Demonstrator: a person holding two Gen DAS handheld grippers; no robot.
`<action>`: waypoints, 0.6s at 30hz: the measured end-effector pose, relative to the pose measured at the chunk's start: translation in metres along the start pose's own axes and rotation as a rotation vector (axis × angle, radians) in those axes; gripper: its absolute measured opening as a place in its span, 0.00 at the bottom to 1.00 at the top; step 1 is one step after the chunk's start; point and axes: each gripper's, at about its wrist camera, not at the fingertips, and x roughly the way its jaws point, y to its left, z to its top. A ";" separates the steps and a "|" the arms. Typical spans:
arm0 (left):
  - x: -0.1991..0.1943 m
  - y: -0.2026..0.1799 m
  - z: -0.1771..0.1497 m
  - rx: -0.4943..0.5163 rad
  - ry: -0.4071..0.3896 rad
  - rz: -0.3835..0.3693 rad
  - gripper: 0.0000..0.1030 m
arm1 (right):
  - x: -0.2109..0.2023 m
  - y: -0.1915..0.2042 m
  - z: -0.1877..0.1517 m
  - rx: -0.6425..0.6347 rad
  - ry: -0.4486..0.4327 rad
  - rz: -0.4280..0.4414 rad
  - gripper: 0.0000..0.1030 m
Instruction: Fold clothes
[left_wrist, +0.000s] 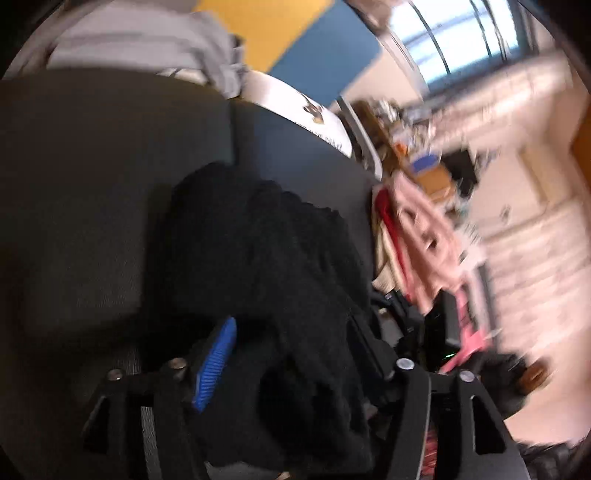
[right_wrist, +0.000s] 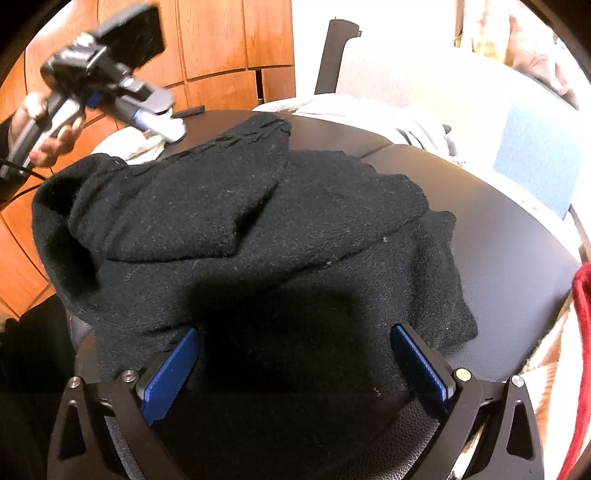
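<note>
A black knit sweater (right_wrist: 240, 221) lies bunched on the dark round table (right_wrist: 498, 229), one part folded over its top. My right gripper (right_wrist: 295, 350) hovers open over the sweater's near edge, both blue pads (right_wrist: 170, 373) bare and nothing clamped between them. In the blurred left wrist view, my left gripper (left_wrist: 291, 328) stands wide open with the sweater (left_wrist: 266, 251) bulging between its jaws; the left blue pad (left_wrist: 216, 363) is not pressed on the cloth, and the right finger is mostly hidden. The right wrist view shows a hand holding the left gripper (right_wrist: 159, 118) at the sweater's far left.
Pale clothes (right_wrist: 413, 125) lie at the table's far edge, and a white cloth (right_wrist: 144, 147) sits beyond the sweater. Red and pink garments (left_wrist: 417, 236) hang off the table's right side. A chair back (right_wrist: 369, 74) and wooden cabinets (right_wrist: 221, 44) stand behind.
</note>
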 end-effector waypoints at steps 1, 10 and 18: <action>-0.001 0.002 -0.003 0.005 -0.010 -0.008 0.66 | 0.000 0.000 0.000 0.000 0.000 0.000 1.00; 0.081 -0.098 -0.024 0.432 0.171 0.112 0.72 | 0.003 -0.002 0.003 -0.002 0.004 -0.003 1.00; 0.108 -0.150 -0.011 0.589 0.206 0.287 0.80 | 0.005 -0.004 0.005 -0.002 0.001 -0.004 1.00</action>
